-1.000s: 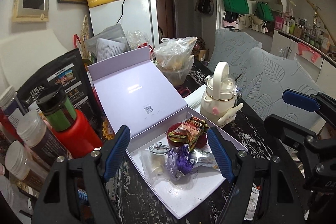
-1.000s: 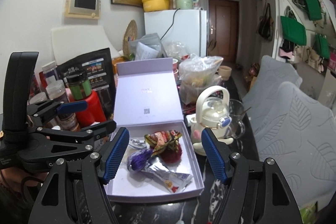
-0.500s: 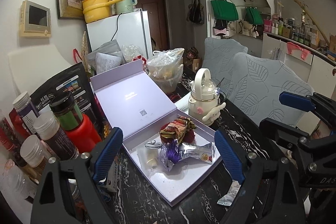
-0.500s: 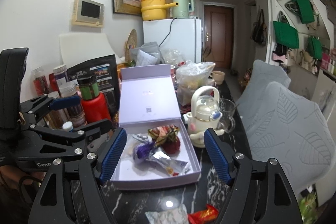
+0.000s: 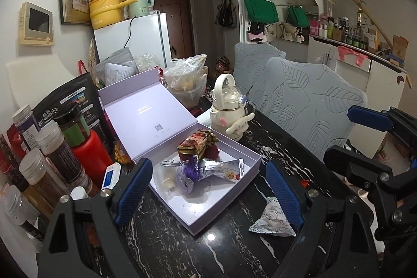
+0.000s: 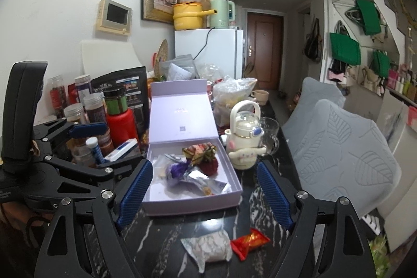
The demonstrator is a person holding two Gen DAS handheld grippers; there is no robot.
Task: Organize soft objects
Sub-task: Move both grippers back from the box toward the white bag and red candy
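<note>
Hovering short of box (image 6: 192, 205) near edge; both jaws apart, empty, right just widening; bare tabletop (image 6: 166, 246) between.

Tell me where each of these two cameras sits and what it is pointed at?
Left wrist view: sits on the left gripper, looking forward and slightly down at the open lilac box; its own open blue-padded fingers show, plus the right gripper at the right edge.
Right wrist view: sits on the right gripper, facing the same box; its open fingers show, and the left gripper at the left.
Shared: the box, the cream kettle-shaped bottle and the white packet.
</note>
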